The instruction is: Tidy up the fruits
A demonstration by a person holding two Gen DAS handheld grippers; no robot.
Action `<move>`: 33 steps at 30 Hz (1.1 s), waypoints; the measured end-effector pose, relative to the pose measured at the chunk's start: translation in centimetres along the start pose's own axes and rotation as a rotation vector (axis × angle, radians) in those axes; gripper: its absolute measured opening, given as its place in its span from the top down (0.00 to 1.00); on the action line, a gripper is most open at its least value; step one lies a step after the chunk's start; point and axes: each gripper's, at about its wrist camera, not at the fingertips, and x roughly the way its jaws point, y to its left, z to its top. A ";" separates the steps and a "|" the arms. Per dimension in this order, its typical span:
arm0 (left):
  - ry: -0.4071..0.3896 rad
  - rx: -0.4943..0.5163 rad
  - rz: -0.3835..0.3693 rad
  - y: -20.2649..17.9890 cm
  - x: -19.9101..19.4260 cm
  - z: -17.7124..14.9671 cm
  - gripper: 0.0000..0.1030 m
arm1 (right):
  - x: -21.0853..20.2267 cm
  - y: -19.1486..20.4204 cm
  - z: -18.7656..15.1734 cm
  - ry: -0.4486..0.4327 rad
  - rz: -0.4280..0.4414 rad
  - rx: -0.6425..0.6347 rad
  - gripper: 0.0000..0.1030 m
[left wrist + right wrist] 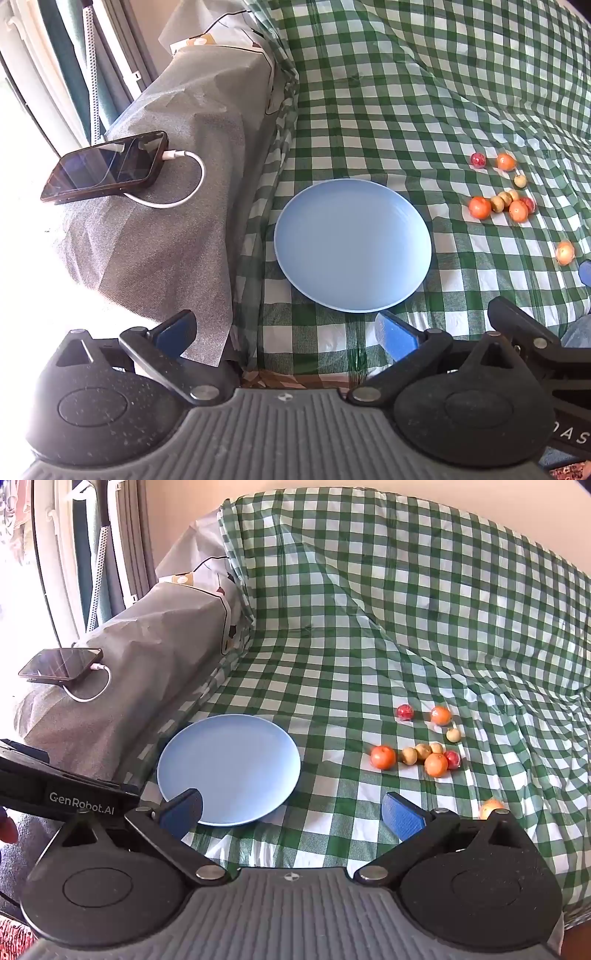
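An empty light-blue plate [352, 243] [229, 768] lies on a green-and-white checked cloth. To its right sit several small fruits: orange ones [383, 757] [479, 207], red ones [405, 712] and yellowish ones [409, 755]. One more orange fruit [491, 808] [565, 252] lies apart, nearer me. My left gripper [284, 332] hovers open at the plate's near edge, nothing between its blue pads. My right gripper [291, 812] is open too, just right of the plate's near rim, and empty. The left gripper's body [62, 794] shows at the left of the right wrist view.
A grey covered armrest [166, 206] rises left of the plate, with a phone [105, 168] and its white charging cable on top. The checked cloth climbs a backrest [406, 572] behind. A window and curtain stand at far left.
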 end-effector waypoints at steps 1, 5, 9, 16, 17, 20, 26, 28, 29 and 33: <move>0.001 0.000 0.000 0.0 0.0 0.0 0.00 | 0.0 -0.1 0.0 0.001 0.000 0.000 0.01; -0.002 0.001 0.001 0.0 -0.1 0.0 0.00 | 0.0 -0.1 0.0 0.003 0.001 0.001 0.01; -0.001 0.000 0.001 0.0 0.0 0.0 0.00 | -0.1 0.2 0.0 0.003 0.002 0.001 0.01; -0.002 0.000 0.000 0.0 0.0 -0.1 0.00 | -0.1 0.1 -0.2 0.001 0.000 0.002 0.01; -0.001 0.000 0.000 0.0 0.0 -0.1 0.00 | -0.1 0.1 -0.2 0.002 0.001 0.002 0.01; -0.001 0.000 0.001 0.0 -0.1 -0.1 0.00 | -0.1 0.2 -0.1 0.003 0.002 0.003 0.01; -0.001 0.000 0.001 0.0 -0.1 -0.1 0.00 | -0.1 0.2 -0.2 0.004 0.002 0.004 0.01; 0.000 0.001 0.002 0.1 -0.1 -0.1 0.00 | -0.1 0.2 -0.2 0.004 0.003 0.004 0.01; 0.000 0.000 0.002 0.1 -0.1 -0.1 0.00 | -0.1 0.2 -0.2 0.005 0.003 0.004 0.01; 0.004 0.002 0.006 0.2 -0.1 -0.2 0.00 | -0.3 0.4 0.6 0.010 0.007 0.007 0.01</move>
